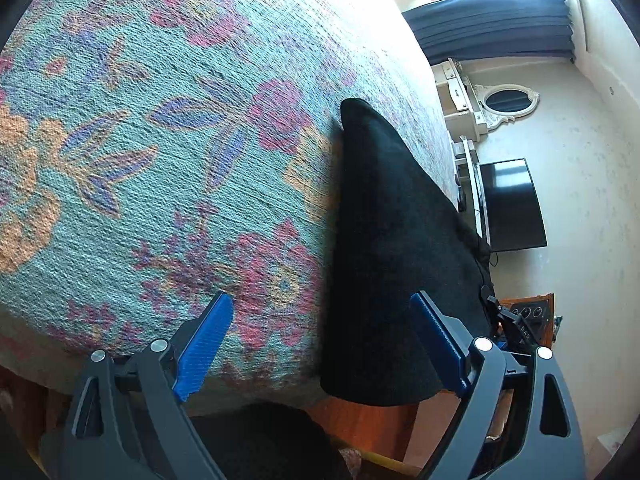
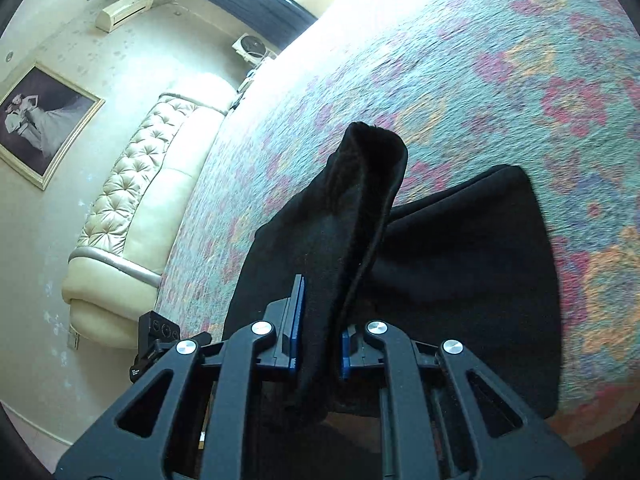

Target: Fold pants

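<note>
The right hand-held gripper (image 2: 320, 344) is closed on a bunched strip of the black pants (image 2: 460, 272). The cloth passes between its two blue pads (image 2: 296, 332) and rises in front of the camera as a narrow folded ridge. The remaining part of the pants spreads behind this ridge, lying flat on the bed cover (image 2: 500, 60), which has a teal ground with pink, orange and purple flowers. One edge of the black cloth hangs over the near side of the bed.

The left hand-held gripper (image 1: 324, 344) is wide open and holds nothing. Its blue fingers (image 1: 204, 344) stand well apart above the near edge of the bed. The right finger is in front of the black pants (image 1: 392, 240), but I cannot tell whether it touches them. In this view the pants lie as a long dark shape on the bed cover (image 1: 140, 140), narrow at the far end and wider toward the gripper.

Beyond the bed, a cream tufted headboard (image 2: 132, 208) and a framed picture (image 2: 44, 120) are at the wall. On the other side there are a dark television (image 1: 512, 204), an oval mirror (image 1: 510, 100) and dark blue curtains (image 1: 492, 28).
</note>
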`<action>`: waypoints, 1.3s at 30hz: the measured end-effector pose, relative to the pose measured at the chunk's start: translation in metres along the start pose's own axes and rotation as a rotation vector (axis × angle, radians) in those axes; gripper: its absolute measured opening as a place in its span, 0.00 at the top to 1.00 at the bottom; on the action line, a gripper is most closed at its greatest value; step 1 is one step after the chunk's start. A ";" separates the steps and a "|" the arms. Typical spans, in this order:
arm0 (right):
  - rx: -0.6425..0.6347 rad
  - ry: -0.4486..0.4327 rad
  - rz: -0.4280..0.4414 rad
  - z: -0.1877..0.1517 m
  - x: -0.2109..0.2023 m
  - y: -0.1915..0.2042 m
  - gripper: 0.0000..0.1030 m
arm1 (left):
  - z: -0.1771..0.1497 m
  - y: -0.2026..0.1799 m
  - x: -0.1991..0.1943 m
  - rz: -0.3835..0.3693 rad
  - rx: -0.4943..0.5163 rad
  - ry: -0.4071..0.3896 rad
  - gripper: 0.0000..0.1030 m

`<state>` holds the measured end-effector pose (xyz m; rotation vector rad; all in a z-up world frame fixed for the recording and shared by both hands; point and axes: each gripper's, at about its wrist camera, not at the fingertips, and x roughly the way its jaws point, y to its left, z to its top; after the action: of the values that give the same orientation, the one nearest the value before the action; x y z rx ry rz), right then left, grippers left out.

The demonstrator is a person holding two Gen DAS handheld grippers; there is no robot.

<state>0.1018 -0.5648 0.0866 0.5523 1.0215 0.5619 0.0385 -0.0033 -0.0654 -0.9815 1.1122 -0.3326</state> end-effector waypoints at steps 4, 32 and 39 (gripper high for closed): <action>0.061 0.000 -0.060 -0.002 -0.009 -0.039 0.87 | -0.003 -0.001 0.002 -0.007 0.024 0.015 0.14; 0.291 0.057 0.059 -0.030 -0.040 -0.137 0.20 | -0.018 -0.016 0.022 -0.108 0.045 0.065 0.14; 0.305 0.162 0.226 -0.045 -0.015 -0.131 0.19 | -0.016 -0.020 0.041 -0.155 0.022 0.090 0.14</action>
<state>0.0780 -0.6627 -0.0095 0.9111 1.2166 0.6626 0.0479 -0.0501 -0.0753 -1.0445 1.1134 -0.5173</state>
